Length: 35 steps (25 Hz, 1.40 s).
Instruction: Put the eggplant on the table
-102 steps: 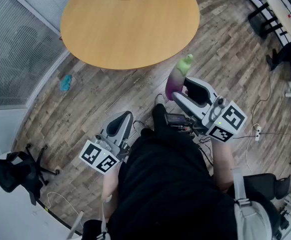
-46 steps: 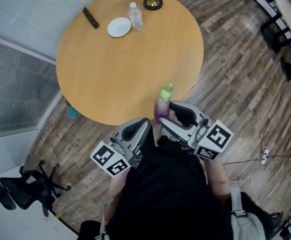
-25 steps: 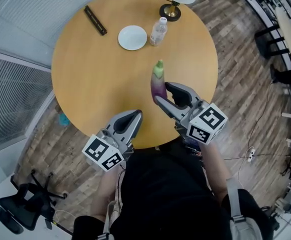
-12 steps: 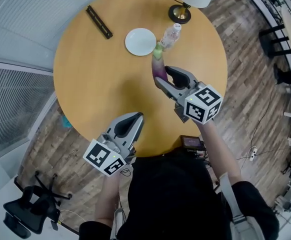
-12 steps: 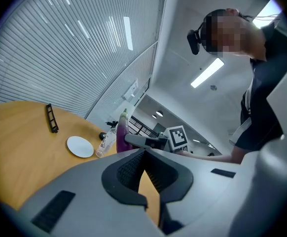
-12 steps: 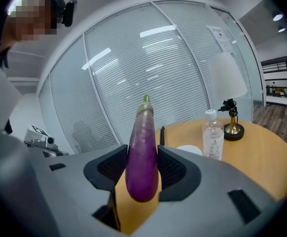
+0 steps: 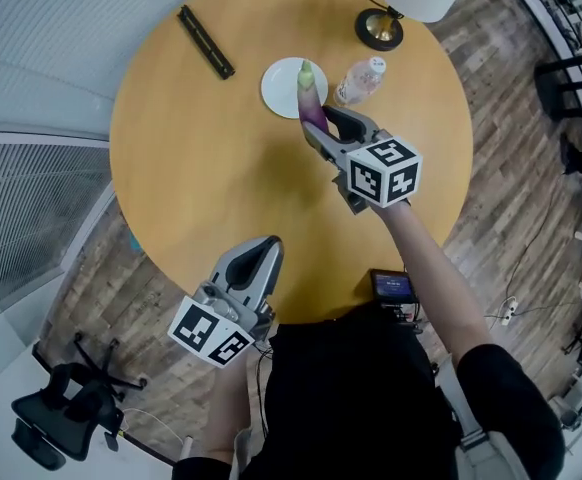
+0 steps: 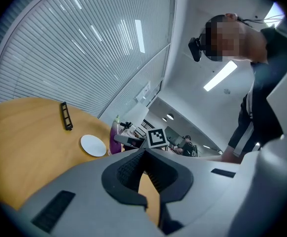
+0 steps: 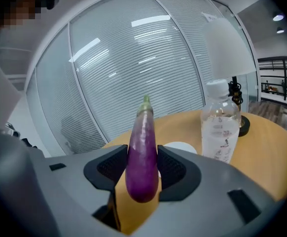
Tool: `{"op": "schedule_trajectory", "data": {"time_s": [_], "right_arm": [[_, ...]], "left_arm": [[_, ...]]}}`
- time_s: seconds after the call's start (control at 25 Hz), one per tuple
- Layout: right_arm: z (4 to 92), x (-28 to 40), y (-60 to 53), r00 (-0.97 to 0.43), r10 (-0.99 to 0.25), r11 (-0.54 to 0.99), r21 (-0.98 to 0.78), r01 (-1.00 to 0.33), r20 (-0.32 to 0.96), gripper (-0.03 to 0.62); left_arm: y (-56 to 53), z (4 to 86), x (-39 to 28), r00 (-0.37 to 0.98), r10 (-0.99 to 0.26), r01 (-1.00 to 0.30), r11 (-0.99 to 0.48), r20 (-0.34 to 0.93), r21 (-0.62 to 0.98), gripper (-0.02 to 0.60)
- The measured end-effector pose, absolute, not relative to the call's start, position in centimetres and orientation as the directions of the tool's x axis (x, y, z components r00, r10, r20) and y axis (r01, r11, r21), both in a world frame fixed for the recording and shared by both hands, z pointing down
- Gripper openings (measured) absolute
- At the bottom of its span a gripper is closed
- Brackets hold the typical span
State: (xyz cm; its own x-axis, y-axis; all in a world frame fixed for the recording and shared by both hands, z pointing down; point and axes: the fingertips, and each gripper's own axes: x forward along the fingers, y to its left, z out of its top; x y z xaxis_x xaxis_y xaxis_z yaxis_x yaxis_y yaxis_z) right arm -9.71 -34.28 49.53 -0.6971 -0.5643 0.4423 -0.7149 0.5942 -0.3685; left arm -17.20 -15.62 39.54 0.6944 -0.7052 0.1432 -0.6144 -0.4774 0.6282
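Note:
A long purple eggplant (image 7: 311,98) with a green stem stands upright between the pads of my right gripper (image 7: 321,123), which is shut on its lower half. In the right gripper view the eggplant (image 9: 142,152) fills the gap of the right gripper (image 9: 142,171). It hangs over the round wooden table (image 7: 201,168), at the near edge of a white plate (image 7: 279,88). My left gripper (image 7: 261,250) hovers at the table's near edge, jaws together and empty. In its own view the left gripper (image 8: 143,152) is closed at the tips.
A clear water bottle (image 7: 361,80) stands right of the plate, a lamp base (image 7: 379,30) behind it, a black bar (image 7: 206,41) at the far left. A small screen device (image 7: 391,286) is by the person's waist. A black office chair (image 7: 61,433) stands on the floor at lower left.
My right gripper has carried the eggplant farther out over the table and lower, up to the plate and bottle. The left gripper has shifted slightly at the near edge.

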Motion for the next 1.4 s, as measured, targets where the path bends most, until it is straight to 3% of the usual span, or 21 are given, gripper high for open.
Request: {"op": "schedule_trajectory", "data": {"time_s": [0.68,1.4], "right_arm": [[59.5,-12.1,-42.1,-0.563,-0.554,0.564,-0.222,-0.796,0.613,0.19],[62.4,-13.1,-44.9,-0.52,-0.539,0.556,-0.184,-0.81,0.662,0.19]], "left_arm": [[-18.9,41.6,-16.9,0.693,-0.701,-0.6,-0.432,0.168,0.673,0.012],[-19.4,42.4,-16.4,0.72,-0.673,-0.572,-0.436,0.169,0.695,0.012]]}}
